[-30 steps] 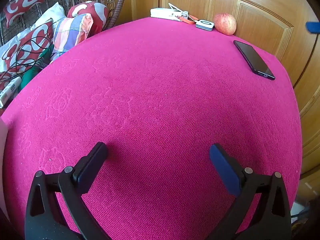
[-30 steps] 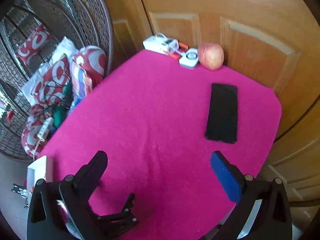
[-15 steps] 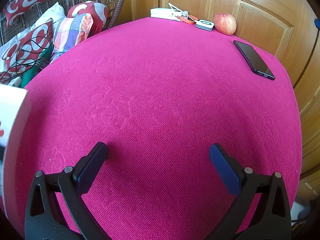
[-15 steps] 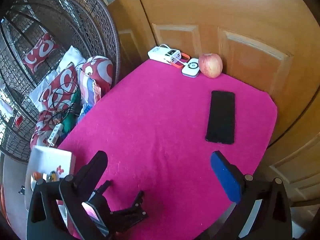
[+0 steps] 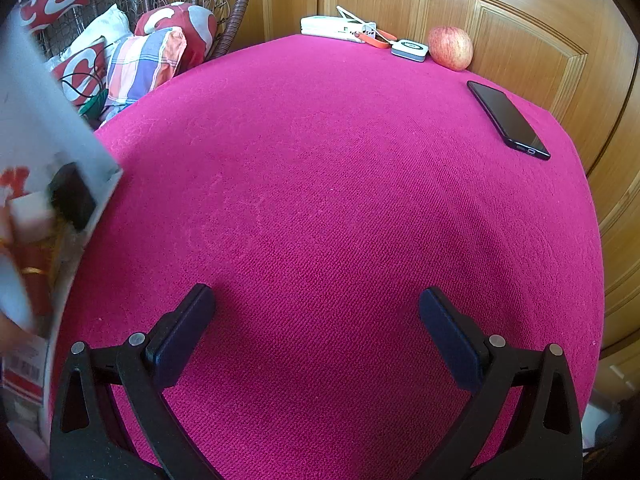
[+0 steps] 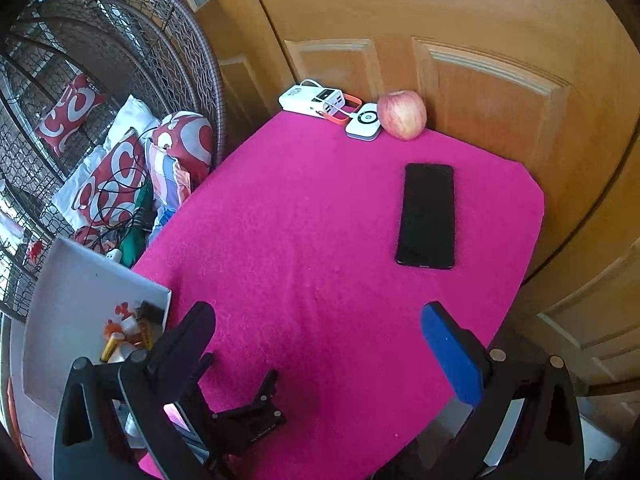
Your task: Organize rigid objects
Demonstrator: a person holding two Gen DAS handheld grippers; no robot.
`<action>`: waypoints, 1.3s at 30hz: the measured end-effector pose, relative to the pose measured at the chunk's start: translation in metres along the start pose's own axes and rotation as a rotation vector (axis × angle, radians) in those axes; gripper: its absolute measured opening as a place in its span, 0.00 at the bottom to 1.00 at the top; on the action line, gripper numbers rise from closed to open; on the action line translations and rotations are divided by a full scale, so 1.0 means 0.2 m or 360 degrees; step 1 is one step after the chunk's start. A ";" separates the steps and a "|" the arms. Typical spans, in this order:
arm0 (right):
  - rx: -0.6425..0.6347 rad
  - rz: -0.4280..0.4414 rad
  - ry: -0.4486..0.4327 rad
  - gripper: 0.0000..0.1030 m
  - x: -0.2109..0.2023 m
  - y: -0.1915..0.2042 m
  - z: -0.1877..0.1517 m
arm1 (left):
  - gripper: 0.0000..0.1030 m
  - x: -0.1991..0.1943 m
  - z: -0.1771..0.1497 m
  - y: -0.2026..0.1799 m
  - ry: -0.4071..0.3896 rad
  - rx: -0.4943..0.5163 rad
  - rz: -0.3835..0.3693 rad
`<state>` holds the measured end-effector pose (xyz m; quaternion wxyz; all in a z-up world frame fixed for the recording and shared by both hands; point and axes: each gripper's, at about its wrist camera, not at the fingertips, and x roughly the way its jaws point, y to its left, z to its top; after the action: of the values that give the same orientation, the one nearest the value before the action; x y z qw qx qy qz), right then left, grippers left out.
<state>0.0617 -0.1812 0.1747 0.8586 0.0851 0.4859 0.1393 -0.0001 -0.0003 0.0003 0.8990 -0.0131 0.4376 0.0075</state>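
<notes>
Across the whole pink-covered bench (image 5: 340,200) you have open room in the middle, so use it: the white box (image 6: 80,292) coming in at the left edge, tilted and blurred in the left wrist view, looks like the source of the rigid objects you are to organize, and my reading is that the step in hand is getting it set down or emptied there. Bring it level before it meets the cloth. Small items (image 6: 128,336) sit loose in its low corner, among them something yellow and something orange, and a steep tilt could spill them over the edge of the bench.

Keep it away from the far edge by the wooden doors, where the black phone (image 6: 426,216) lies flat on the right side, well apart from the box. Beyond it sit the apple (image 6: 401,115), a small white square device (image 6: 363,122) just beside the apple, and a white power bank (image 6: 310,100) with an orange strap.

Your left claw (image 5: 316,316) hovers low over bare cloth, spread wide and holding nothing. Your right claw (image 6: 316,324) is higher, likewise spread wide and empty, with the left one visible beneath it. Hold both back until the box is at rest, then pick one item at a time.
</notes>
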 end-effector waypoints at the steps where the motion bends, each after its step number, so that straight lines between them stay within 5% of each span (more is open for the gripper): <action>1: 0.0002 0.0001 0.0002 1.00 0.00 0.00 0.00 | 1.00 0.00 0.00 0.00 0.0000 0.0000 0.0000; 39: 0.0110 0.0037 0.0103 1.00 0.06 -0.04 -0.02 | 1.00 0.00 0.00 0.00 0.0000 -0.0001 -0.0001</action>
<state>0.0658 -0.1847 0.1608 0.8373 0.1157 0.5170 0.1351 0.0001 -0.0010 0.0004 0.8990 -0.0133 0.4376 0.0074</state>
